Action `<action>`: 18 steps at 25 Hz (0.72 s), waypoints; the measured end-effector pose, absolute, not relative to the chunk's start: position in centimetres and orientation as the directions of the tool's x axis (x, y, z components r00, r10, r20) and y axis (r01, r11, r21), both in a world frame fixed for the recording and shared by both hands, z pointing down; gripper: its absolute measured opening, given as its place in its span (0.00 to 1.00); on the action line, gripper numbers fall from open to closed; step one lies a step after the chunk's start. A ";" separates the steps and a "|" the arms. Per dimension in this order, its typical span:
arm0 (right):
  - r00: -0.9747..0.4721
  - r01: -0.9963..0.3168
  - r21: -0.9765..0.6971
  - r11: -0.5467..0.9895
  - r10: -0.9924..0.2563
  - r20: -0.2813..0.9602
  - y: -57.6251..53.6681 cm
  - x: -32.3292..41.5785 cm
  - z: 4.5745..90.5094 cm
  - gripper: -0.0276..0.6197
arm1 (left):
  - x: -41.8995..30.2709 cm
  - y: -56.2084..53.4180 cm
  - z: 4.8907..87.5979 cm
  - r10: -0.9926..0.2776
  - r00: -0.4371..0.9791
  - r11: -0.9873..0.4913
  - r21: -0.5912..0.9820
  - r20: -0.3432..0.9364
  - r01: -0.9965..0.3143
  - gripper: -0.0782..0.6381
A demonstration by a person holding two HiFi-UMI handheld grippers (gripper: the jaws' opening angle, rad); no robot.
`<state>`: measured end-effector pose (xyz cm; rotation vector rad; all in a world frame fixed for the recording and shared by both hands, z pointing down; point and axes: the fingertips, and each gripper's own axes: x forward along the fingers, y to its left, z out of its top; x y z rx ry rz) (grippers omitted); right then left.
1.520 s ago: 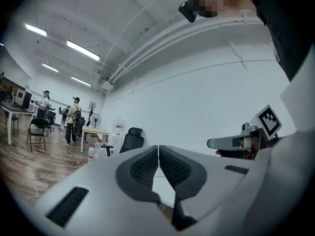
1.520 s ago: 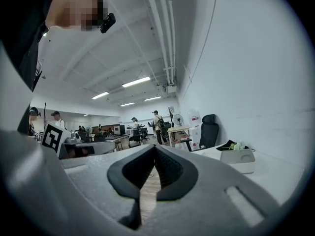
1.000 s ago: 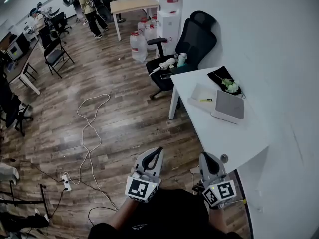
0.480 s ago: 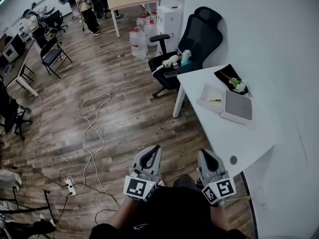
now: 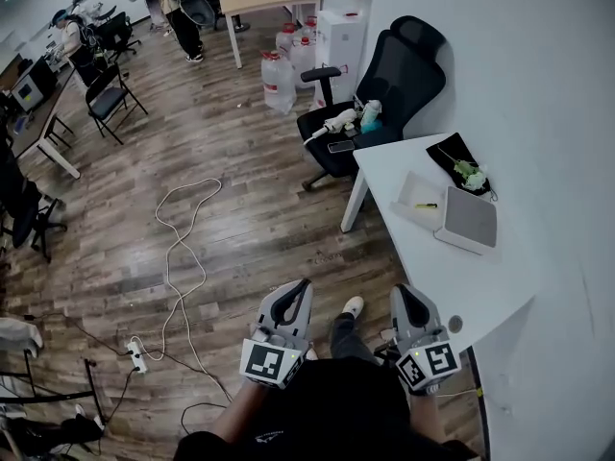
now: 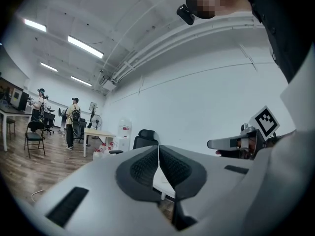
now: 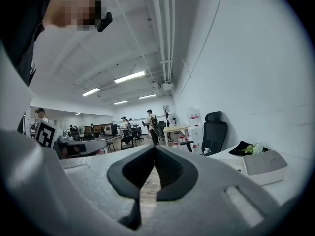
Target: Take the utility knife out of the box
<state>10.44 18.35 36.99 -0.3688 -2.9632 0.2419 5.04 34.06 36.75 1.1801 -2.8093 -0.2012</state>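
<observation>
On the white table (image 5: 423, 257) at the right lies an open shallow white box (image 5: 416, 201) holding a small yellow utility knife (image 5: 426, 205). Its grey-topped lid (image 5: 468, 221) rests beside it and also shows in the right gripper view as the lid (image 7: 264, 166). My left gripper (image 5: 293, 299) and right gripper (image 5: 411, 305) are held low near my body, well short of the box. Both are shut with nothing between the jaws, as the left gripper (image 6: 158, 154) and right gripper (image 7: 155, 154) show in their own views.
A black cloth with white flowers (image 5: 467, 168) lies at the table's far end. A black office chair (image 5: 384, 80) carrying small items stands beyond the table. Water jugs (image 5: 277, 75), a white cable (image 5: 183, 248), a power strip (image 5: 136, 358) and people (image 5: 178, 3) are further out.
The head view has shifted, so the table and box sit further right and lower in the picture. A shoe now shows between the grippers. Both grippers stay shut and low.
</observation>
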 end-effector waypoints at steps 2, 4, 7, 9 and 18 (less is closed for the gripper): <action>-0.956 0.246 -0.174 0.954 0.268 0.117 18.2 8.9 36.9 0.05 | 4.0 34.4 37.0 -0.700 -0.713 0.709 0.155 0.037 -0.688 0.12; -0.953 0.262 -0.173 0.950 0.283 0.112 18.1 7.3 36.9 0.05 | 2.9 34.6 37.4 -0.687 -0.725 0.722 0.158 0.044 -0.674 0.12; -0.947 0.279 -0.174 0.944 0.301 0.115 17.5 4.8 37.1 0.05 | 0.7 34.0 37.4 -0.672 -0.738 0.736 0.157 0.062 -0.658 0.12; -0.943 0.285 -0.175 0.942 0.308 0.122 16.7 3.5 37.0 0.05 | -0.7 32.9 37.2 -0.668 -0.741 0.740 0.159 0.066 -0.653 0.12; -0.923 0.342 -0.151 0.927 0.362 0.132 11.0 -4.7 36.3 0.05 | -8.2 26.6 35.7 -0.644 -0.763 0.760 0.161 0.051 -0.630 0.12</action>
